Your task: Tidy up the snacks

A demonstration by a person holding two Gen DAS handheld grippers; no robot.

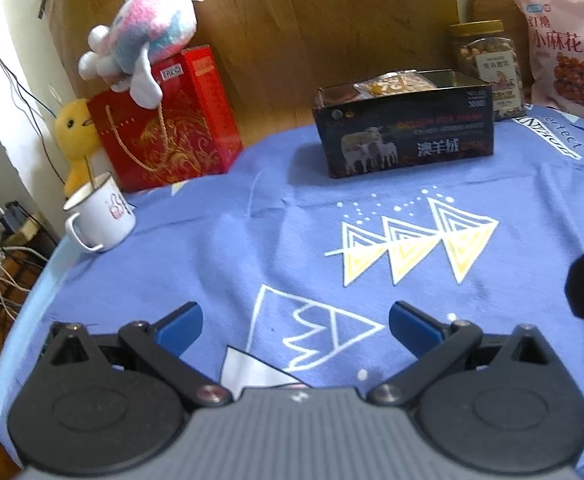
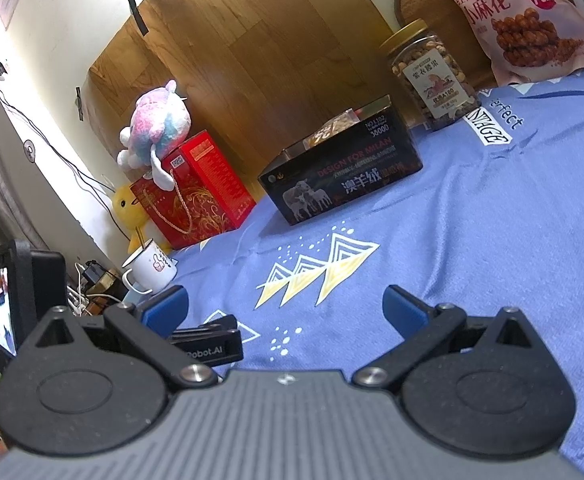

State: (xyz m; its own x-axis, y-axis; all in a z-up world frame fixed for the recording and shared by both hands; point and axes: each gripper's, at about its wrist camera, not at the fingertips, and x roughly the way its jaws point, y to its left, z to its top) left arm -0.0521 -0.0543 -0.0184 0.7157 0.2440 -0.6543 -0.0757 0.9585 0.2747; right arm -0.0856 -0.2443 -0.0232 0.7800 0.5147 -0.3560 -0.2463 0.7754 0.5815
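While the dark sheep-print box [image 1: 406, 128] at the back of the blue cloth [image 1: 252, 240] already has a snack pkt [image 1: 396, 82] in it, the nut jar [image 2: 428, 74] & pink twist-snack bag [image 2: 520, 20] stand outside, just beside it, so prob. more left than done. Left gripper [image 1: 295, 322] & right gripper [image 2: 284, 308] hover low near the front edge, jaws spread wide, nothing in either.
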